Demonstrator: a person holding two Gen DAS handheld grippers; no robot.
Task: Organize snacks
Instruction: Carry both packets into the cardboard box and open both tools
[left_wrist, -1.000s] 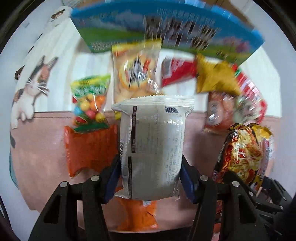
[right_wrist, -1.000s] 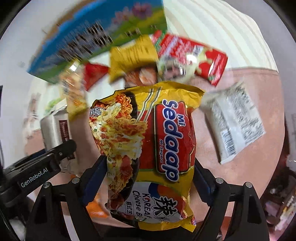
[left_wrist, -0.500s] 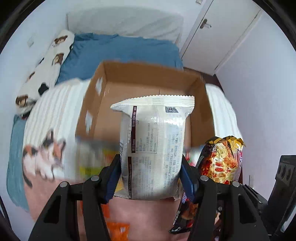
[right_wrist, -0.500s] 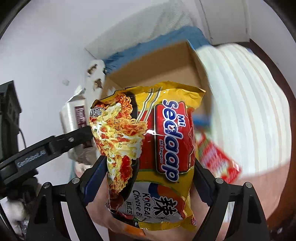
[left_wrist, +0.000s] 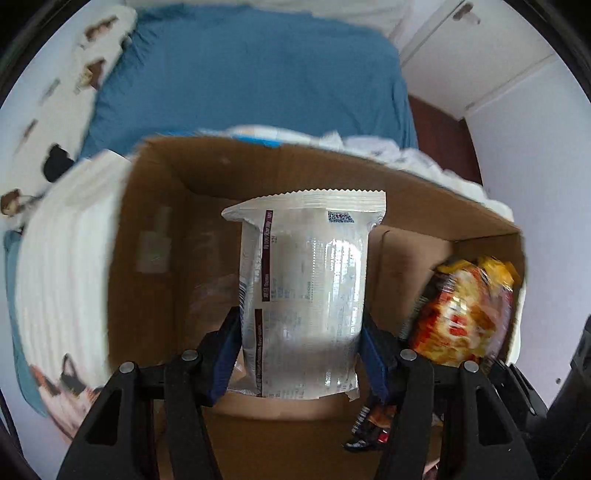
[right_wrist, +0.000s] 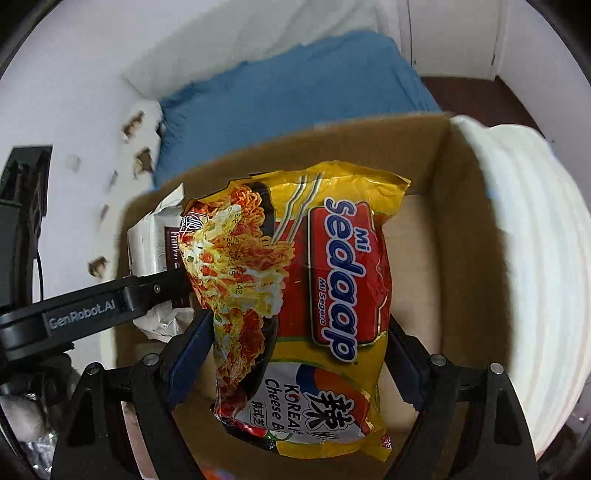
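My left gripper (left_wrist: 300, 354) is shut on a white snack packet (left_wrist: 306, 280) and holds it upright over the open cardboard box (left_wrist: 155, 206). My right gripper (right_wrist: 295, 354) is shut on a yellow-and-red Mi Sedaap noodle packet (right_wrist: 325, 280), also held over the box (right_wrist: 461, 229). The noodle packet shows at the right in the left wrist view (left_wrist: 465, 314). The white packet (right_wrist: 151, 240) and the left gripper's arm show at the left in the right wrist view. The box floor that shows looks bare.
The box sits on a white striped blanket (left_wrist: 62, 266) with a cat print. A bed with blue bedding (left_wrist: 251, 74) lies behind it. A white door (left_wrist: 476, 55) and walls stand at the far right.
Both grippers have carried their packets from the snack pile on the pink cloth up and forward, and now hold them over the open box. Both grips are unchanged.
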